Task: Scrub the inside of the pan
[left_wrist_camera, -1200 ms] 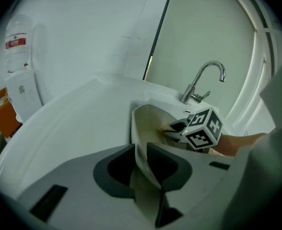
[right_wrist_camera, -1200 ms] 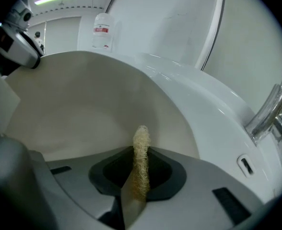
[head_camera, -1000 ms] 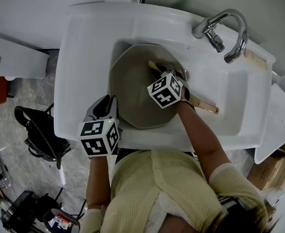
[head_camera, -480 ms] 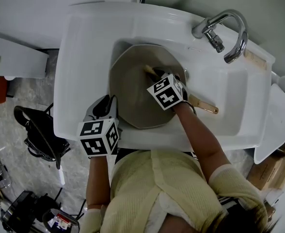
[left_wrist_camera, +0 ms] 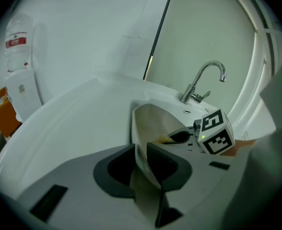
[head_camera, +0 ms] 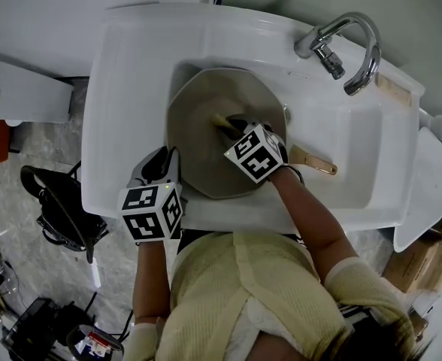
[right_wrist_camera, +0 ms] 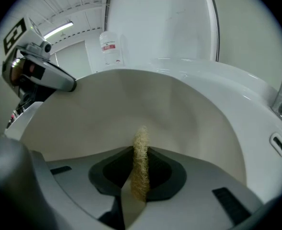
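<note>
**Mid-scrub: pan steadied in the sink, scrubber aimed at its inner wall**

A person stood at a white sink point(head_camera: 116, 126), holding a two-jaw gripper in each hand. The pan point(head_camera: 198, 145), pale beige inside, lay in the basin of the sink. Its wooden handle point(head_camera: 316, 162) pointed toward the sink's right side.

The left gripper point(left_wrist_camera: 141, 163) sat at the sink's near edge. Its jaws pinched the pan's rim, one jaw inside the wall and one outside. The right gripper point(right_wrist_camera: 140, 176) hung over the middle of the sink. Its jaws were pressed tight on a straw-coloured, fibrous scrubber point(right_wrist_camera: 141, 145), with the free end pointing at the pan's inner wall. I could not be sure whether that end touched the wall.

This looked like the scrubbing step itself, with one gripper steadying the pan and the other working. The next move would likely call for bearing the scrubber down on the inner surface and sweeping it across. The rim grip would need to stay firm so the pan did not slide or turn in the sink.
</note>
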Motion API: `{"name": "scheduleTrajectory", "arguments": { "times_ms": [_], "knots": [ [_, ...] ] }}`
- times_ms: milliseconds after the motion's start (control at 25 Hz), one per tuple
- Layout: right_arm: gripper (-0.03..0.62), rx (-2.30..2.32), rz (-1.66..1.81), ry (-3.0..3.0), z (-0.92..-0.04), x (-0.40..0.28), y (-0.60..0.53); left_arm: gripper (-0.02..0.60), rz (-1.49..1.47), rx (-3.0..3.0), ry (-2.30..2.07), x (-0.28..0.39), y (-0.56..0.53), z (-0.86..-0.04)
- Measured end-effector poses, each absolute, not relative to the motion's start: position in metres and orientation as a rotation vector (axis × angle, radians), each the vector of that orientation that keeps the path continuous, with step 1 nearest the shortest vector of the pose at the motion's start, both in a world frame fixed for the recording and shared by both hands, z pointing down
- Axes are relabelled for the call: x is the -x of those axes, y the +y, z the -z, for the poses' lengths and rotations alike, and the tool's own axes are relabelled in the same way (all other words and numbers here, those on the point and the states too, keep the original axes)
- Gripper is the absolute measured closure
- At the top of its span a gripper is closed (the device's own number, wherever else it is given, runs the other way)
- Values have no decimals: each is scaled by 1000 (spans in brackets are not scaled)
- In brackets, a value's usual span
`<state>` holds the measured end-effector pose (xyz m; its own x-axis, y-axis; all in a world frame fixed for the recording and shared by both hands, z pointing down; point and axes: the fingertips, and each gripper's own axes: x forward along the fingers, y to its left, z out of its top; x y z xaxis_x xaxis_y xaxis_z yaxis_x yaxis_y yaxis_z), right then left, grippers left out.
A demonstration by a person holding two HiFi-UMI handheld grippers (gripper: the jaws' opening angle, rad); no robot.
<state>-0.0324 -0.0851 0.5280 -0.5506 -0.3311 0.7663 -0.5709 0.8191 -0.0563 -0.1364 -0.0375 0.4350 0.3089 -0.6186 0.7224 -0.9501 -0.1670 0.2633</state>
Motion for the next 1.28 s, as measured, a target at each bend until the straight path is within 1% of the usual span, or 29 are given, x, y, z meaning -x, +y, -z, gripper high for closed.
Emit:
{"name": "scheduleTrajectory", "arguments": {
  "times_ms": [720,1280],
  "knots": [
    [516,-333,-343,-2278,-520,59,-32,456,-628,-1886,-1394,136,-37,-435],
    [516,-52,-363,-2248,-522,65,7,456,-635,-1882,-1389,136,-37,-437]
  ]
}}
